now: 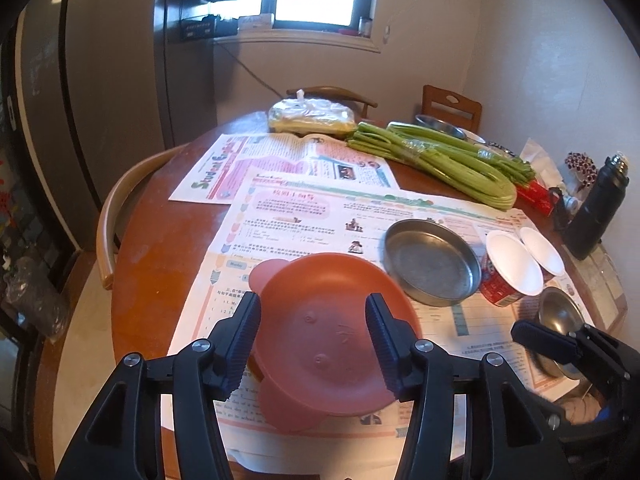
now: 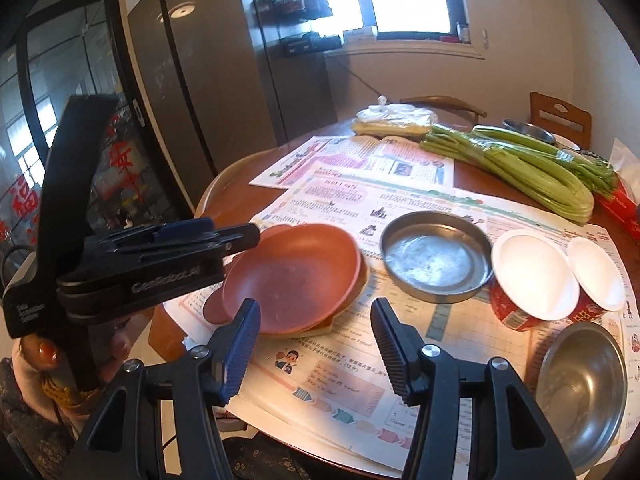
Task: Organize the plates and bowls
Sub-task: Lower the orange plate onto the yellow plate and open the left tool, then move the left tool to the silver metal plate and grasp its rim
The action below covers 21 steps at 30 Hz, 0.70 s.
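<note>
While both cams are looking across the same round table, here's what each is showing:
Writing: "Student English"-ish green title is sitting on the far newspaper; "GenRobot.AI" is reading clearly on the left claw's body, right cam only.
Left claw: jaws are standing wide apart over the orange plate, not gripping it.
Right claw: also gaping open, holding nothing, hovering above the newspaper sheets.
Orange plate: sitting on the near newspaper, just left of the steel plate; right cam is showing a paler plate stacked under it, which the left cam isn't.
Steel bowl: fully showing in the right cam, half hidden behind the right claw in the left cam.
Paper cups: red print too blurry to read.
Celery: lying at the far side.
</note>
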Each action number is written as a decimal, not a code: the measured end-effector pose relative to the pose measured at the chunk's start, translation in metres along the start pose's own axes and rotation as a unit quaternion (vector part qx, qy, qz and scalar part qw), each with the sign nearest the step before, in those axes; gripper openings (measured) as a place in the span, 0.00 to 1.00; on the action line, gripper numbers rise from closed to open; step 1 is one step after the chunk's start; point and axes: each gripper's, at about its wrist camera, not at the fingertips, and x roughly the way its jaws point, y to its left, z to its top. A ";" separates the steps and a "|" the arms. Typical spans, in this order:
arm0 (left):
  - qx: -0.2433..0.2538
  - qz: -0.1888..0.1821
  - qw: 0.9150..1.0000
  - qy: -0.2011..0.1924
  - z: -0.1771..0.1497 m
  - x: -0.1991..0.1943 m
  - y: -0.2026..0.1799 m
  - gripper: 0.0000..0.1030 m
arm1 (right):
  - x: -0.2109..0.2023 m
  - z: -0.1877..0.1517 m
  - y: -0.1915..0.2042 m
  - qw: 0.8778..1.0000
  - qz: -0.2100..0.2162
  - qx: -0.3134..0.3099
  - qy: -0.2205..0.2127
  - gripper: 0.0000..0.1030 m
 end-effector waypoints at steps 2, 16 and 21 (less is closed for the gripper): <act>0.003 -0.001 1.000 -0.003 0.000 -0.004 -0.004 0.55 | -0.004 0.001 -0.005 1.000 -0.001 0.009 -0.007 0.55; 0.029 -0.014 0.999 -0.008 0.000 -0.018 -0.039 0.55 | -0.034 -0.004 -0.043 0.997 -0.026 0.057 -0.032 0.55; 0.044 -0.026 0.999 -0.001 -0.002 -0.013 -0.056 0.55 | -0.040 -0.007 -0.062 0.995 -0.041 0.081 -0.035 0.55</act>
